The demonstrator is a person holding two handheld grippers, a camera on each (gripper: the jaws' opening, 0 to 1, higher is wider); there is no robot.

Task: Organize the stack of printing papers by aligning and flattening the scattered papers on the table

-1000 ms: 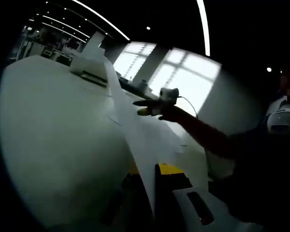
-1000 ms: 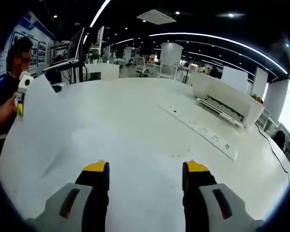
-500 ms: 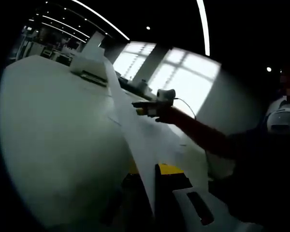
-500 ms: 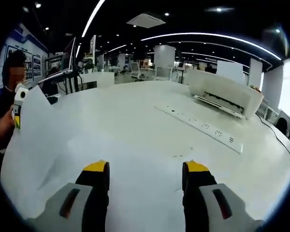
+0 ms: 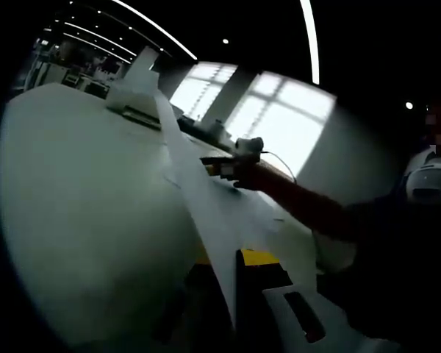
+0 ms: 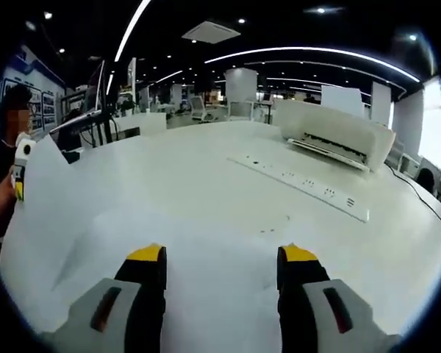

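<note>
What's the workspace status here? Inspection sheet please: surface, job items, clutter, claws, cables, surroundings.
Surface: white table, broad and pale.
Job's things: paper sheet spread on the table, its far end lifted; in the left gripper view the sheet runs edge-on between the jaws.
Clutter: white printer; power strip.
Claws: left claw shut on the sheet; right claw open above the paper, its jaws apart.
Cables: one dark cable beside the printer.
Surroundings: open office, ceiling light strips, bright windows, a person at the table edge.
</note>
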